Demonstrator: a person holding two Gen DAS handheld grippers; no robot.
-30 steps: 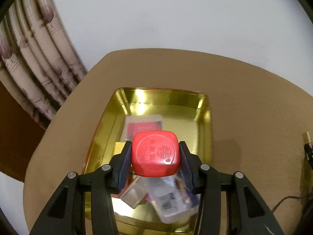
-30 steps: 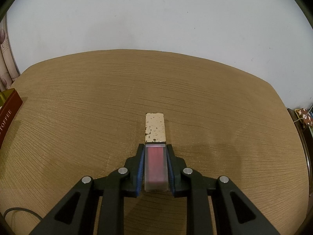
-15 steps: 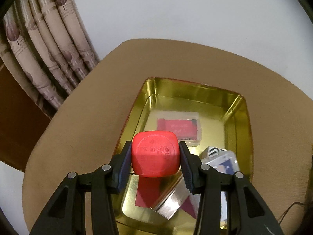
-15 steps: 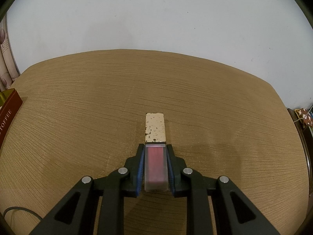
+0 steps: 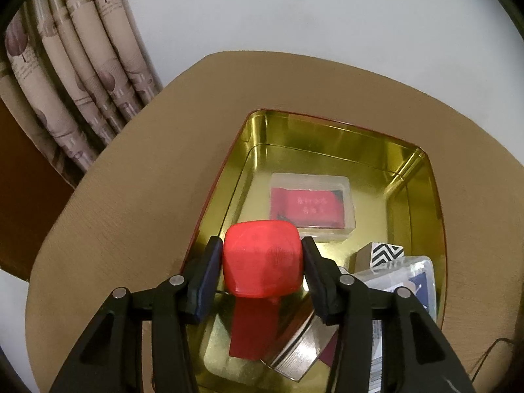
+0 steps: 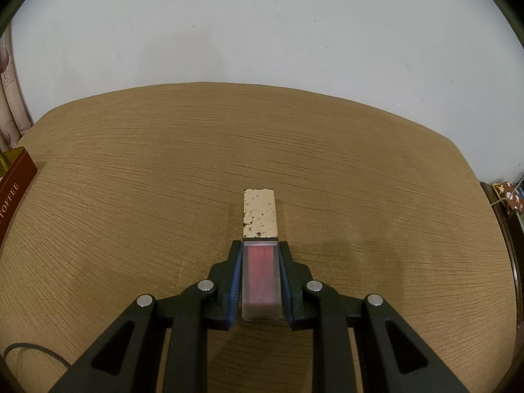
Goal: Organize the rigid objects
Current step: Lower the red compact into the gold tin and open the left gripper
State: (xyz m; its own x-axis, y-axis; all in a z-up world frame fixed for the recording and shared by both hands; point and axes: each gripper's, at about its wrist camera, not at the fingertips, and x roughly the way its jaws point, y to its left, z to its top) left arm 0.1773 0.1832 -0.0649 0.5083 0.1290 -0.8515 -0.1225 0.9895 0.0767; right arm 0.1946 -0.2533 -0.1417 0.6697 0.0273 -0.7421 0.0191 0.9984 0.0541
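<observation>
Left gripper (image 5: 262, 275): jaws just opening, gaps showing beside the red block (image 5: 262, 262) over the tin (image 5: 422, 170) at its 7 o'clock corner. Risk: the block drops onto the card (image 5: 252, 330) and bounces. At 12 o'clock, clear case (image 5: 311, 206). Right gripper (image 6: 261, 275): jaws clamped on a vial (image 6: 261, 271); counter (image 6: 131, 180) beneath.
</observation>
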